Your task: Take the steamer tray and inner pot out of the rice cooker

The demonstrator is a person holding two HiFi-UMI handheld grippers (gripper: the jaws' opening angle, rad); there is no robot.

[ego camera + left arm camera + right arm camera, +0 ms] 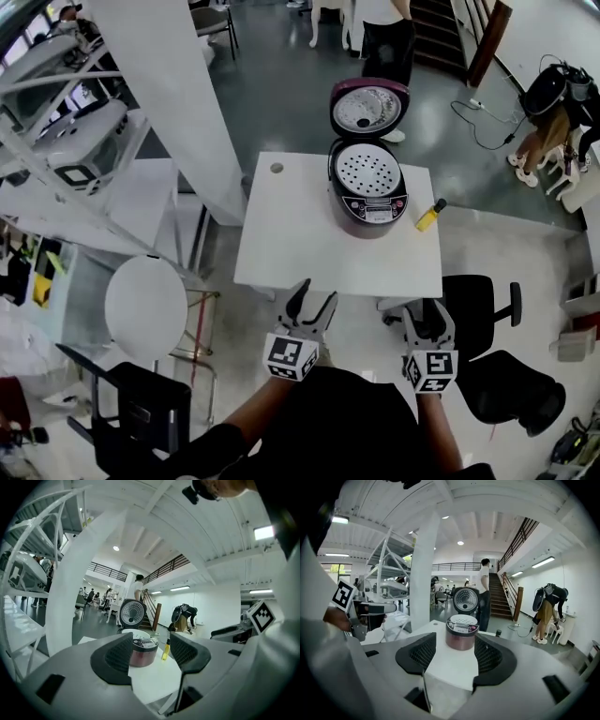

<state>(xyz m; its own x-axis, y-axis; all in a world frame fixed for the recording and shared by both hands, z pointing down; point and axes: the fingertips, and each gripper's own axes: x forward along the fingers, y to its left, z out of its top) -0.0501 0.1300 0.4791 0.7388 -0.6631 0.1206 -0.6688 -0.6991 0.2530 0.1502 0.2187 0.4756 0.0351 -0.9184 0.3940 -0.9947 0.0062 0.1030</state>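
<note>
1. Head view: the dark red, round rice cooker [368,192] stands at the far side of the white square table [300,244], its lid [367,108] tipped up and back so the opening is free to reach. The white perforated steamer tray [367,171] sits in the top of the cooker. We judge the inner pot lies beneath it, hidden from us. A small yellow bottle [430,216] lies just beside the cooker on its right. The left gripper [316,295] and right gripper [428,319] hover at the near table edge, well apart from the cooker, so we take it that neither lift has begun.
2. Left gripper view: the jaws stand spread with nothing between them. They point toward the cooker [140,651], which suits a straight approach.
3. Right gripper view: these jaws are likewise spread and empty, framing the cooker, with the tray [462,619] showing on top.
</note>
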